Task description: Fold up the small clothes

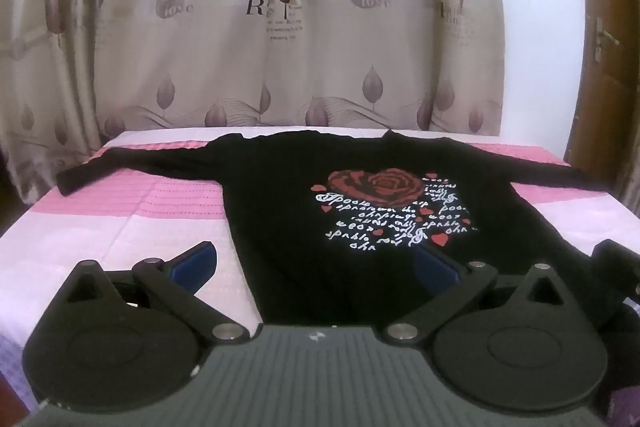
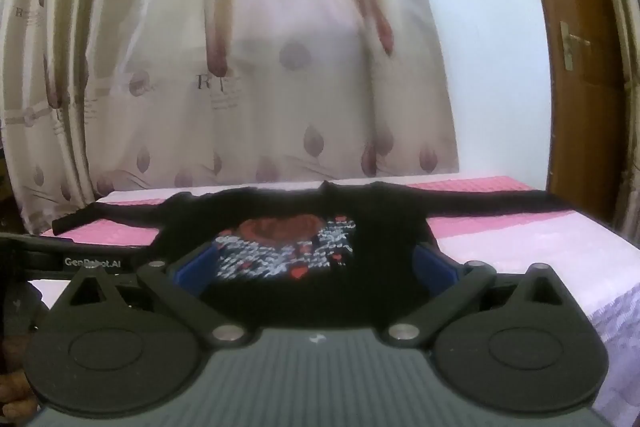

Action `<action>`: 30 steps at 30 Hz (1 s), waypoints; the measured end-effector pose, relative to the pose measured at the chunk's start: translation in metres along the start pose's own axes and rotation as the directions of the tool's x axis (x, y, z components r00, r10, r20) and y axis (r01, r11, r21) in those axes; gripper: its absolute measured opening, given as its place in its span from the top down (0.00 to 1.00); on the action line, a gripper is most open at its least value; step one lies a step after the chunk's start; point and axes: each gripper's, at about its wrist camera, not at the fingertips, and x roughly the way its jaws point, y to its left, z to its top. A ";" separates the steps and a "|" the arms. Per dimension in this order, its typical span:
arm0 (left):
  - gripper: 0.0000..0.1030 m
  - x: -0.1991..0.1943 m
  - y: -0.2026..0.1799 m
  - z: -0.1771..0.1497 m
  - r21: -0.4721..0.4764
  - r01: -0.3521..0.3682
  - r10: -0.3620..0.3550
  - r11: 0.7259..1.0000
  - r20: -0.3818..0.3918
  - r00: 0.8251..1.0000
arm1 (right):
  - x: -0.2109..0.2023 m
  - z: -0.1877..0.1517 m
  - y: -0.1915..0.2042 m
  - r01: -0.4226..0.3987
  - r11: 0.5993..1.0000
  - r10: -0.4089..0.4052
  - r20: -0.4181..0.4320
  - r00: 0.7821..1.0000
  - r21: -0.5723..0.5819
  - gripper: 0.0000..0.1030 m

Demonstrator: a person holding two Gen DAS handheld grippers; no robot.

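A black long-sleeved shirt with a red rose and white lettering lies flat on the bed, both sleeves spread sideways, its collar at the far end. My left gripper hovers open over the shirt's near hem, its blue pads wide apart with nothing between them. In the right wrist view the same shirt lies ahead, and my right gripper stands open above the near hem, pads apart and not pressing on the cloth. The other gripper's black body shows at the left of that view.
The bed carries a pink-and-white striped cover. A beige patterned curtain hangs behind it. A brown wooden door stands at the right, beside a white wall. The bed's left and right edges fall off near the sleeve ends.
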 end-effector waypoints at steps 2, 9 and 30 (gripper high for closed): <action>0.00 0.000 0.000 -0.001 -0.001 -0.004 0.004 1.000 0.001 1.000 | 0.001 -0.001 -0.002 0.008 1.000 -0.008 -0.008 1.000 0.005 0.00; 0.00 0.005 0.002 -0.006 0.009 -0.008 0.008 1.000 0.001 1.000 | 0.004 -0.003 -0.006 0.020 1.000 -0.020 -0.026 0.999 0.015 0.00; 0.00 0.015 0.005 -0.009 -0.007 0.001 -0.001 1.000 -0.078 0.997 | 0.009 -0.003 -0.003 0.019 1.000 -0.020 -0.057 0.998 -0.007 0.00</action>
